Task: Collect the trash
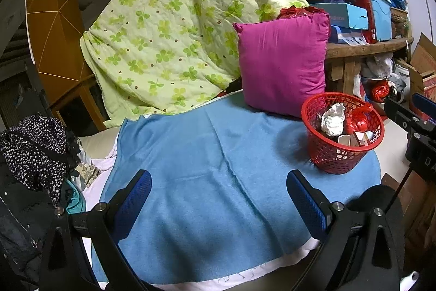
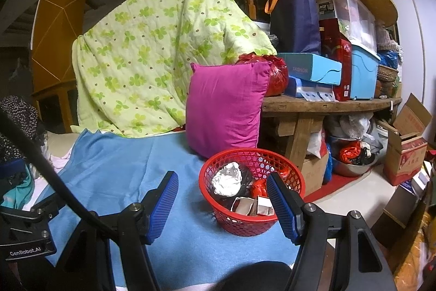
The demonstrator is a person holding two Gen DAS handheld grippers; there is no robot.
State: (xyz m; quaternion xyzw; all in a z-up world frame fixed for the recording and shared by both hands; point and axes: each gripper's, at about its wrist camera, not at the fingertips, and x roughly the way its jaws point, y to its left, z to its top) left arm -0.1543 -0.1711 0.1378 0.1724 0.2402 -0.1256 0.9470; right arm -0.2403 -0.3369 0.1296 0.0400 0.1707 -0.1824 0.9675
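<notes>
A red mesh basket (image 1: 338,157) (image 2: 237,220) stands on the blue blanket (image 1: 207,168) (image 2: 109,176) at its right side. It holds a crumpled white paper wad (image 1: 333,119) (image 2: 227,179), red plastic (image 1: 359,120) (image 2: 258,187) and small cartons (image 1: 354,139) (image 2: 252,205). My left gripper (image 1: 219,198) is open and empty over the blanket, left of the basket. My right gripper (image 2: 222,205) is open and empty, just in front of the basket, its right finger overlapping the basket's rim.
A magenta pillow (image 1: 283,64) (image 2: 224,108) leans behind the basket against a green clover quilt (image 1: 174,26) (image 2: 152,56). A wooden table (image 2: 327,105) piled with boxes stands at right. Dark clothes (image 1: 35,149) lie at left. Cardboard boxes (image 2: 406,154) stand on the floor.
</notes>
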